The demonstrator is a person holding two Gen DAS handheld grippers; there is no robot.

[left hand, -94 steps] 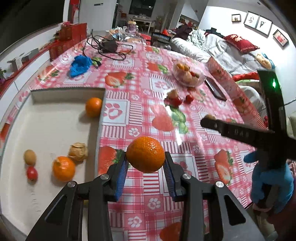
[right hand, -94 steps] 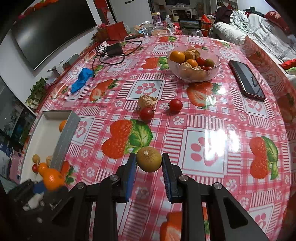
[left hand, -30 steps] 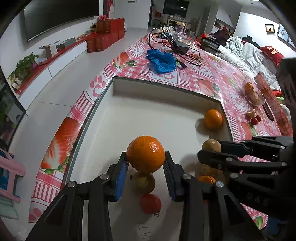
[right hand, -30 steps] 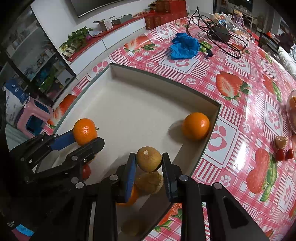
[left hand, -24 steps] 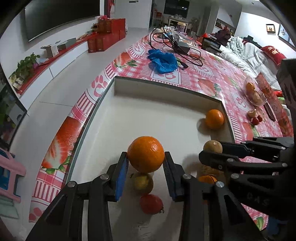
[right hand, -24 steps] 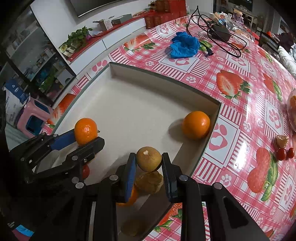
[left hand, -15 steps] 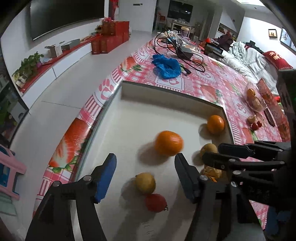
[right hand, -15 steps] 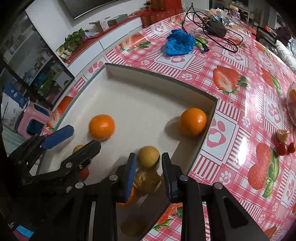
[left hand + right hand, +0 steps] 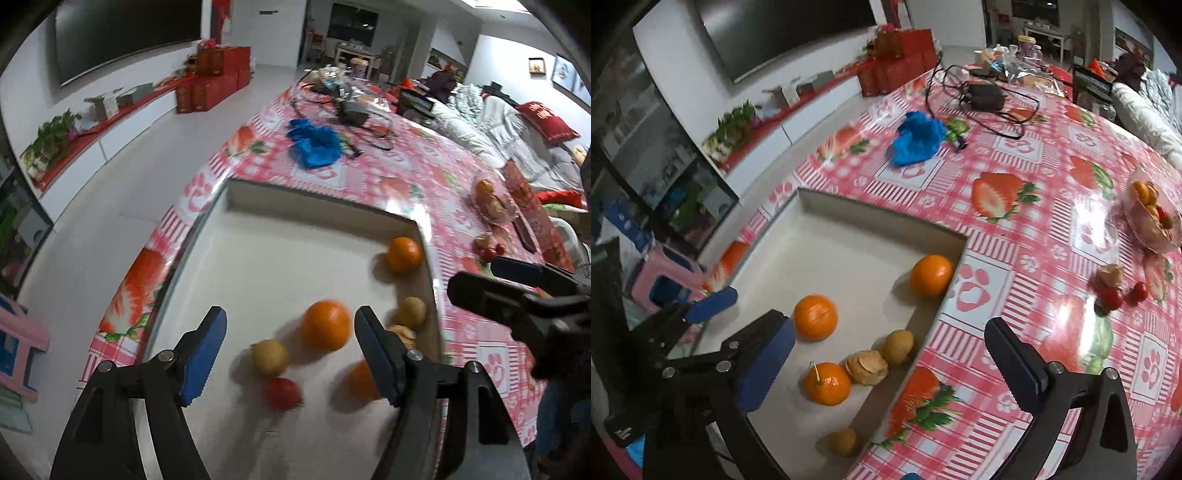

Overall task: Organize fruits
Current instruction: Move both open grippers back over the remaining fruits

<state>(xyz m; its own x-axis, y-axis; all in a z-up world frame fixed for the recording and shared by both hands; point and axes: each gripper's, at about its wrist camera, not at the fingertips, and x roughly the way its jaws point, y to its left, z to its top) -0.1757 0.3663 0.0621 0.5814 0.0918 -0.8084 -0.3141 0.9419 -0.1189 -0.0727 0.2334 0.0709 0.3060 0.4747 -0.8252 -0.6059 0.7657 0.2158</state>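
In the left wrist view my left gripper (image 9: 291, 350) hangs above the white tray (image 9: 314, 197), its jaws opening and touching nothing. Below them a blurred orange (image 9: 325, 328) lies on the tray floor beside a brown fruit (image 9: 269, 357) and a tomato (image 9: 282, 393). My right gripper (image 9: 890, 365) is opening wide over the tray's right wall (image 9: 945, 291). A round brown fruit (image 9: 898, 346) rests loose below it, next to a husked fruit (image 9: 867, 367) and a stemmed orange (image 9: 827, 383). Another orange (image 9: 931, 275) sits in the far corner.
On the strawberry-print tablecloth stand a glass bowl of fruit (image 9: 1152, 221), two tomatoes with a husked fruit (image 9: 1112, 291), a blue cloth (image 9: 918, 136) and a charger with cables (image 9: 986, 96). A phone (image 9: 526, 232) lies by the bowl. The table edge and floor are left of the tray.
Both grippers opened. The left let go of its orange, now on the tray floor; the right let go of the brown fruit, now by the tray wall. Both hands rose a little.
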